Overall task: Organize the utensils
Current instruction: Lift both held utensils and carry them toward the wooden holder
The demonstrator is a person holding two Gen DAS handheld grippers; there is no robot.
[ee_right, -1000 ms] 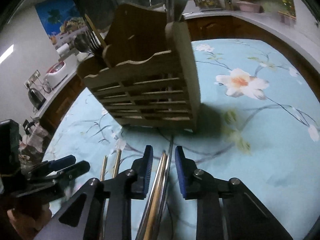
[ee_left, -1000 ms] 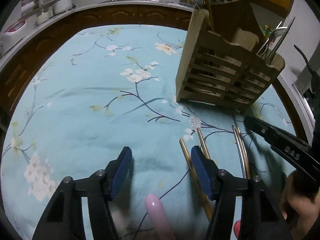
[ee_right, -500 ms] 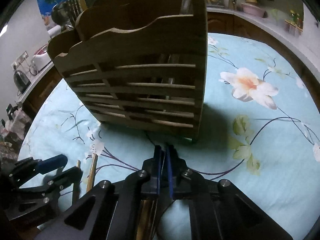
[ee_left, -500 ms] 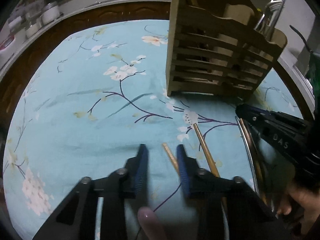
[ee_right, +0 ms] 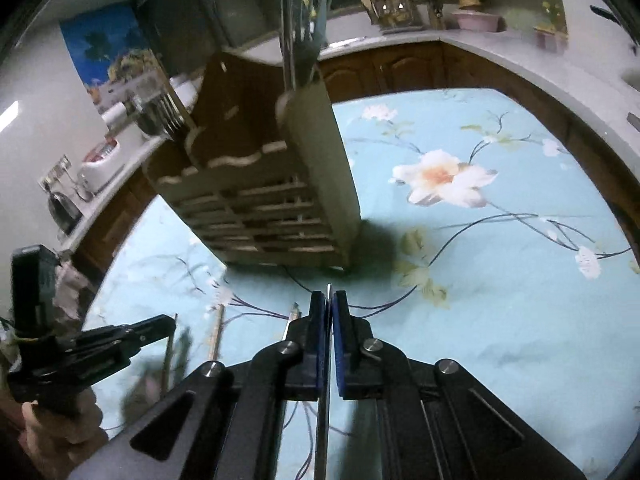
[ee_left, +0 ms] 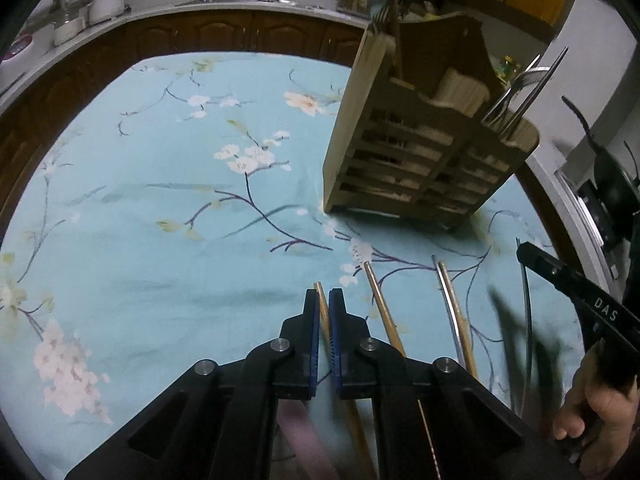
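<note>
Both grippers clamped on chopsticks, wooden caddy waiting ahead.

Left gripper pinches a golden chopstick on the tablecloth; right gripper grips a silver chopstick. Such thin, slick sticks could pivot or slip mid-lift.

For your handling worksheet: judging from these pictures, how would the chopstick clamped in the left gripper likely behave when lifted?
The chopstick looks thin and straight, so probably stiff and light. The left gripper pinches it near one end, so the long free part may droop or pivot. Its glossy look suggests that it could slip; if dropped on the tablecloth, it might roll.
</note>
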